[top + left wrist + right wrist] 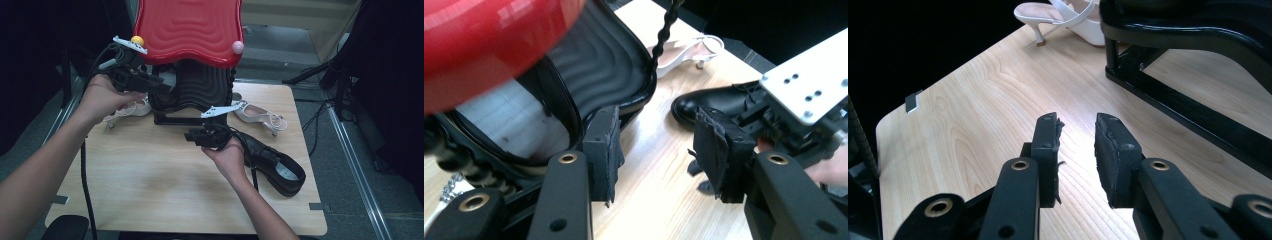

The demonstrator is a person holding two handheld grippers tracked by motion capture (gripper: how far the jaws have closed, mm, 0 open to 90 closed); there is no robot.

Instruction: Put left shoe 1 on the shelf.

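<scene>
Wooden table carries a black shoe rack with a glossy red wavy top, set at the far middle of the table.

Left claw sits at the rack's left side, level with the black ribbed shelf under the red top. In the left gripper view its jaws stand spread with nothing between them; the left pad lies just beside the black shelf rim, and whether it touches cannot be told.

Right claw hovers low over the table just in front of the rack's base bar, held by the right hand. In the right gripper view its jaws stand apart with a narrow gap, bare tabletop showing between the pads.

Black leather lace-up shoe lies on the table right of the right hand, close behind the claw, toe toward the rack.

One white heeled sandal lies right of the rack; another white sandal lies left of it, partly behind the left hand.
</scene>
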